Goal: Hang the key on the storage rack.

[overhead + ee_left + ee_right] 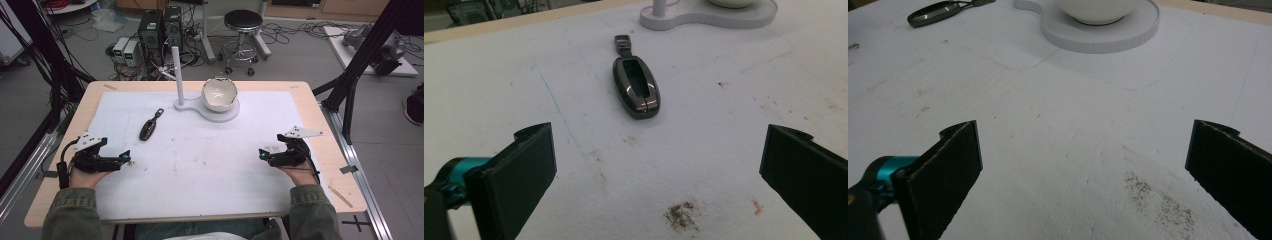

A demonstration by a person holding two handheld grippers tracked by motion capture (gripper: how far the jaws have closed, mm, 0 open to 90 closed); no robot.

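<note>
A dark grey key fob with a small loop at its far end lies on the white mat, left of centre; it also appears close up and at the top left. My left gripper rests low on the mat near the front left, jaws wide open, the fob ahead of it. My right gripper rests at the front right, also open and holding nothing. A white stand at the back centre carries an upright post and a white bowl.
The white mat covers most of the wooden table. Dirt specks mark the mat in front of each gripper. Beyond the table's far edge are computer cases, cables and a stool. Black frame legs stand on both sides.
</note>
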